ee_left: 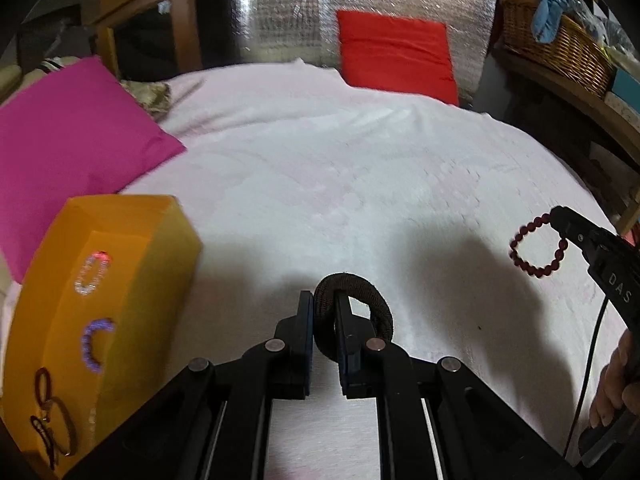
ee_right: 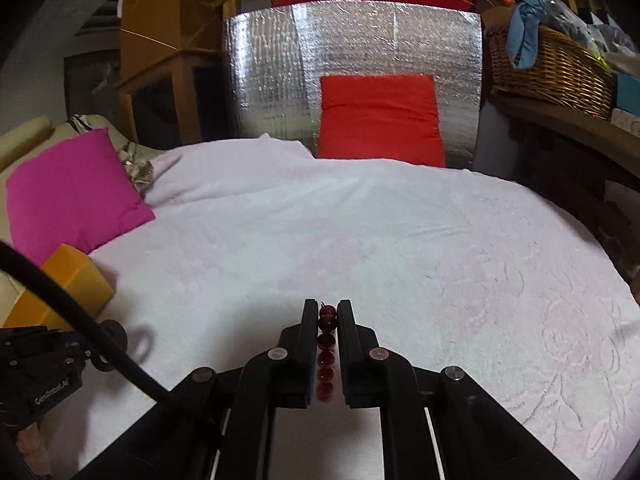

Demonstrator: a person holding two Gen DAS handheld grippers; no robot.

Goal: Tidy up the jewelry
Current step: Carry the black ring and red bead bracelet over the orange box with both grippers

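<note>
My left gripper (ee_left: 325,300) is shut on a dark brown fabric hair tie (ee_left: 374,312), held above the white blanket. Its loop hangs around the right finger. To its left stands an orange box (ee_left: 132,248) holding a clear bead bracelet (ee_left: 93,274), a purple bead bracelet (ee_left: 94,344) and thin dark chains (ee_left: 54,416). My right gripper (ee_right: 327,307) is shut on a dark red bead bracelet (ee_right: 326,350), the beads lined up between the fingers. In the left wrist view that bracelet (ee_left: 536,246) dangles as a loop from the right gripper's tip (ee_left: 560,216) at the far right.
A white embossed blanket (ee_right: 400,240) covers the surface. A magenta cushion (ee_left: 68,132) lies at the left, a red cushion (ee_left: 396,52) against a silver foil panel (ee_right: 360,64) at the back. A wicker basket (ee_left: 560,52) sits on a shelf at the right. A black cable (ee_right: 80,316) crosses the right wrist view.
</note>
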